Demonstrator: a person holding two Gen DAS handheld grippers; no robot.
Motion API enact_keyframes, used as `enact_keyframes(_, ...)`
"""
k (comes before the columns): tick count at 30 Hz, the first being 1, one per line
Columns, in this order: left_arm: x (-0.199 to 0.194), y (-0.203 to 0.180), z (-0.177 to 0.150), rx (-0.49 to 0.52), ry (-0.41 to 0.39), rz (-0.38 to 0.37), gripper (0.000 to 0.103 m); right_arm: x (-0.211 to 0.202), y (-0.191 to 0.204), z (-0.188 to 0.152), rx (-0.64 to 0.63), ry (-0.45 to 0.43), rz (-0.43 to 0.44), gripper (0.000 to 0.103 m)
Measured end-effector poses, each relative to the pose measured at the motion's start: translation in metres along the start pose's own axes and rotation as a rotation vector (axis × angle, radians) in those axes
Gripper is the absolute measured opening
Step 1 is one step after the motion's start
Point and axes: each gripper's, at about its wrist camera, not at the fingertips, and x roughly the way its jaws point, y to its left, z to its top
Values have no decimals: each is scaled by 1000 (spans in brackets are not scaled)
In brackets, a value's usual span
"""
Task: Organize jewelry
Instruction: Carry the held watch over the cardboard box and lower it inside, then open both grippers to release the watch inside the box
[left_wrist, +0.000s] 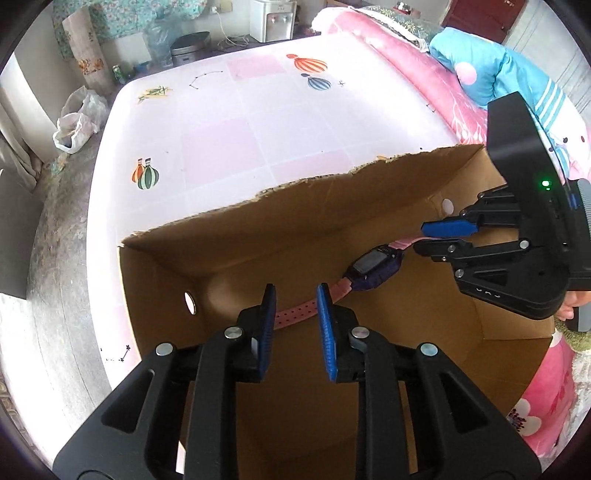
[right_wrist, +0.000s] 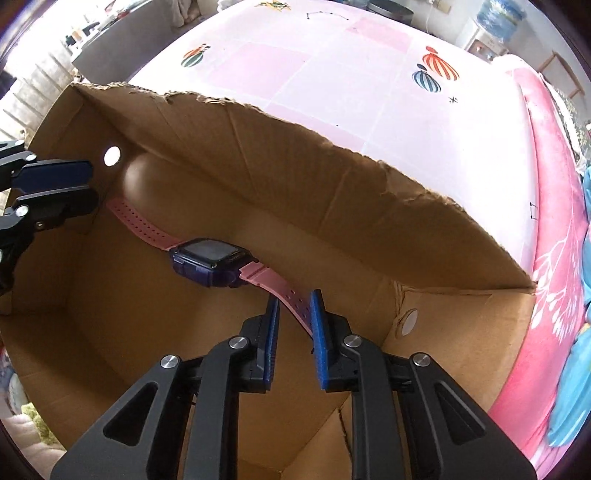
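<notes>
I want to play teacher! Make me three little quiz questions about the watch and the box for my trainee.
1. True or false: the watch lies inside the cardboard box.
2. What colour is the watch strap? A) green B) pink C) yellow
3. Fill in: each end of the strap sits between the open fingers of the left tongs and the right tongs, so ____ pairs of tongs are at the watch.

Key: 1 true; 2 B; 3 two.
</notes>
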Motion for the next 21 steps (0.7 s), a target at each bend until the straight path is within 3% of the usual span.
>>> enact_keyframes(5,-6,2,0,8,-6,-4,22,2,2,8,13,0,0,17)
enact_keyframes(16,6,7,25,22,-9,-23,29,31,-19,19,227,165,338,10)
enact_keyframes(21,11,-8,27,112,6,4,36,35,-29,28,210,174,301,10)
